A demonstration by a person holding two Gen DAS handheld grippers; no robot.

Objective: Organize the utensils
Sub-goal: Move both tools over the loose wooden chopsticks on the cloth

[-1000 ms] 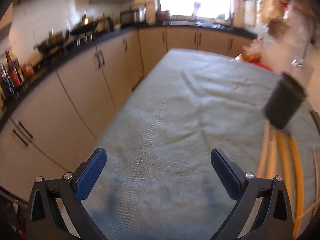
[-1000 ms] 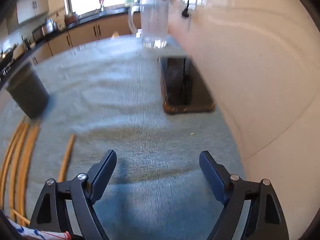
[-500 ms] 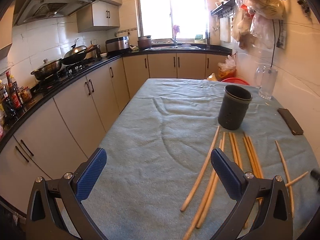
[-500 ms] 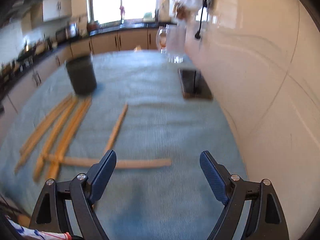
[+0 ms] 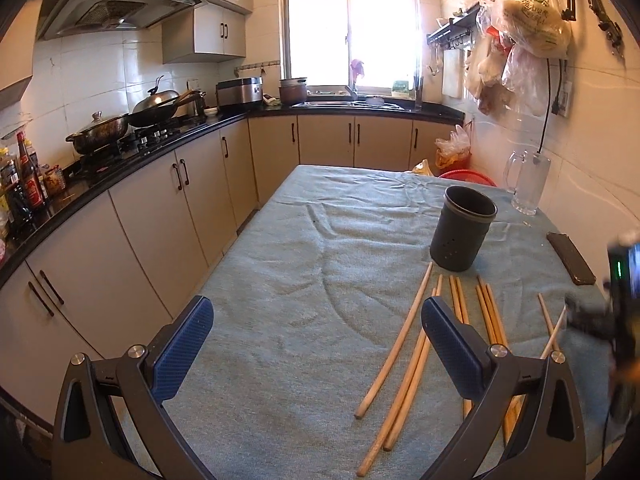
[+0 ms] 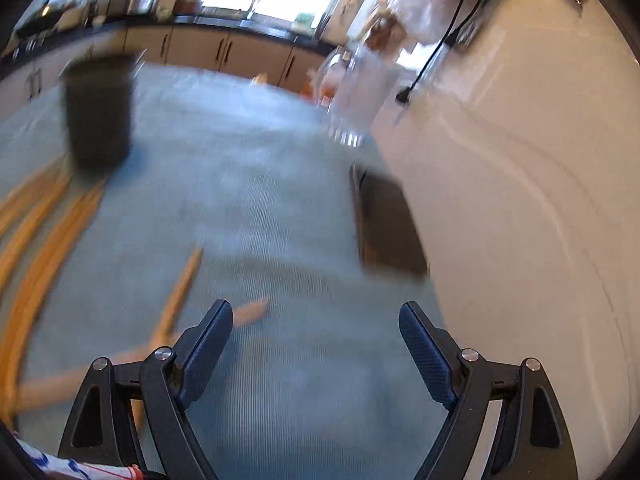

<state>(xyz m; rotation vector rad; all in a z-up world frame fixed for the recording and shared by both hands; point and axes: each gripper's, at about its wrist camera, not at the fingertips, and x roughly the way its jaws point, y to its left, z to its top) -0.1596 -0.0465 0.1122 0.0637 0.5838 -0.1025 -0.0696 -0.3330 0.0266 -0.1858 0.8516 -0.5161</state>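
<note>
- Wooden chopsticks (image 5: 404, 344) lie scattered on a teal cloth-covered table (image 5: 304, 280), most running near to far in loose pairs, two more crossing each other at the right
- A dark cylindrical holder (image 5: 462, 234) stands upright and open-topped just beyond their far tips, apart from them
- The left gripper (image 5: 316, 340) hovers above the near half of the table, jaws spread wide with nothing between them; its right finger overlaps the chopsticks in view
- The right gripper (image 6: 316, 346), in a blurred view, is likewise wide open and holds nothing, with the crossed chopsticks beside its left finger
- A dark phone (image 5: 570, 258) lies flat near the right-hand wall, and a clear glass mug (image 5: 526, 186) stands beyond it
- Kitchen cabinets (image 5: 160, 216) and a stove with pans (image 5: 120, 128) line the left side
</note>
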